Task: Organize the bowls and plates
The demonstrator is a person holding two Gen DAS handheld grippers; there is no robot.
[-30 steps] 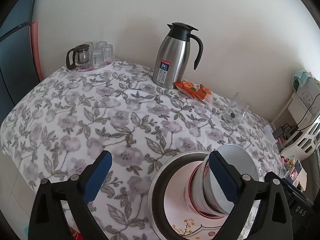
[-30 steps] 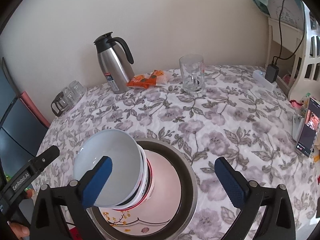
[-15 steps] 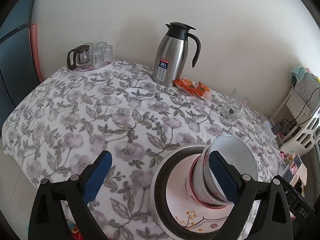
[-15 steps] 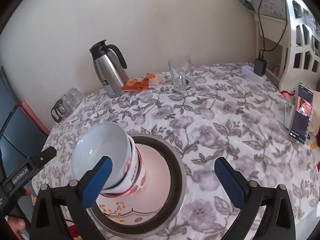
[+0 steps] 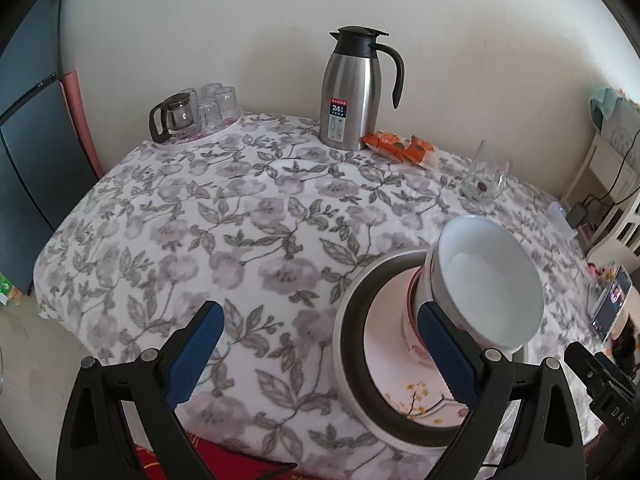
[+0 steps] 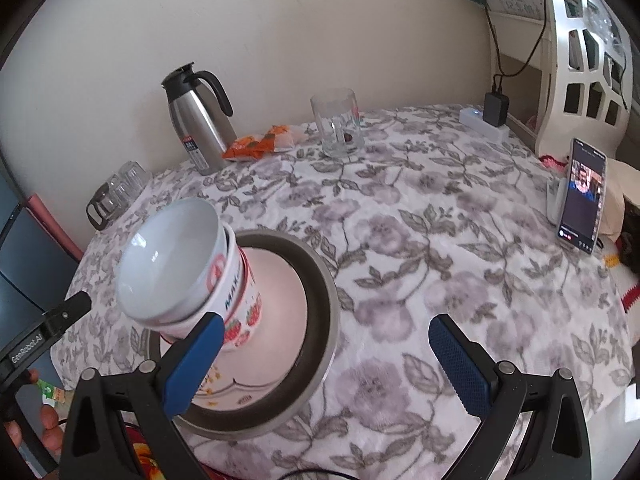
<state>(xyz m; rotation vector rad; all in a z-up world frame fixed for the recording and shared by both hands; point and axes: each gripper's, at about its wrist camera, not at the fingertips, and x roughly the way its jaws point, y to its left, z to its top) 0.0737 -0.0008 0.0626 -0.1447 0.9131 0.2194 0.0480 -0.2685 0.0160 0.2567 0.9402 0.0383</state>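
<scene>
Bowls (image 6: 176, 264) stacked on plate (image 6: 280, 280) at table (image 6: 440, 240) edge | both jaws released, empty

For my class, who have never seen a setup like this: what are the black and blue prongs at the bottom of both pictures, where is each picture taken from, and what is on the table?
No robot here: a person holds a two-fingered grasping tool in each hand, with a wide-angle camera looking along its fingers. One picture comes from the left tool, the other from the right tool. Both tools are open and hold nothing.

On the flowered tablecloth is a metal basin holding a decorated plate. On that stands a stack of bowls, white one on top.

Further back are a steel jug, orange snack packets, a glass mug and a tray of glasses. A phone is propped at the right tool's side.
</scene>
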